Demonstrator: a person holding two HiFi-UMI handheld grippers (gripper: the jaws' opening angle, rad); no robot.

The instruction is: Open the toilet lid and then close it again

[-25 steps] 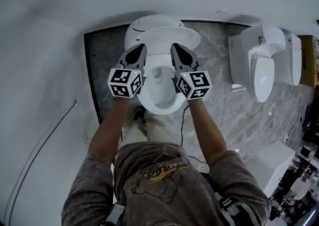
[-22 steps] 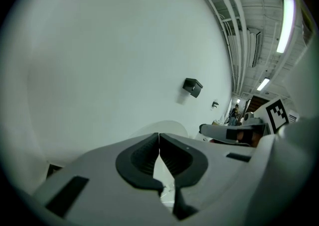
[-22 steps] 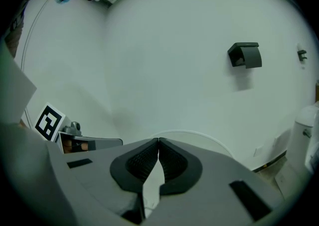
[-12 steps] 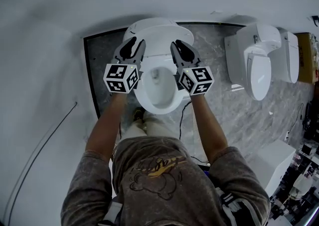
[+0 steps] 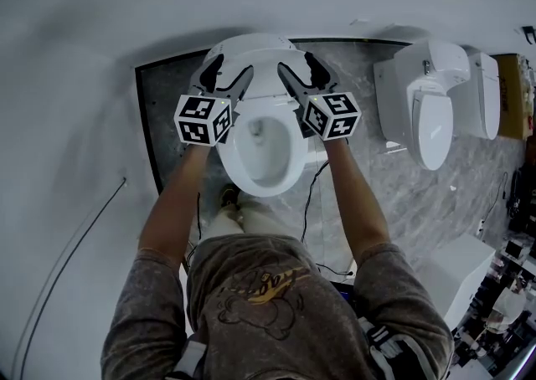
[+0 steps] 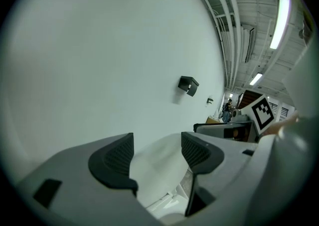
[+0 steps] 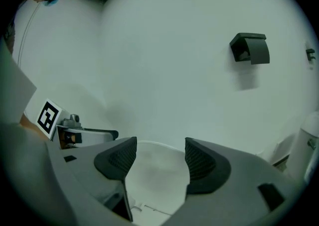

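The white toilet (image 5: 261, 171) stands below me with its bowl uncovered. Its lid (image 5: 261, 58) is raised, leaning back toward the wall. My left gripper (image 5: 228, 72) is at the lid's left side and my right gripper (image 5: 302, 70) at its right side. Both jaws have just been opening and now stand wide, with no pad pressing on anything. In the left gripper view the white lid (image 6: 158, 166) shows in the gap of the left gripper (image 6: 157, 151). In the right gripper view the lid (image 7: 155, 172) fills the gap of the right gripper (image 7: 154, 156).
A second white toilet (image 5: 435, 110) stands to the right on the marble floor (image 5: 360, 77). A black cable (image 5: 315, 187) runs beside the bowl. A dark box (image 7: 250, 48) hangs on the white wall (image 5: 167, 2) behind the toilet. My feet are just before the bowl.
Both grippers moved up the picture toward the raised lid and the wall. Their jaws went from shut to wide open. The lid stays raised.
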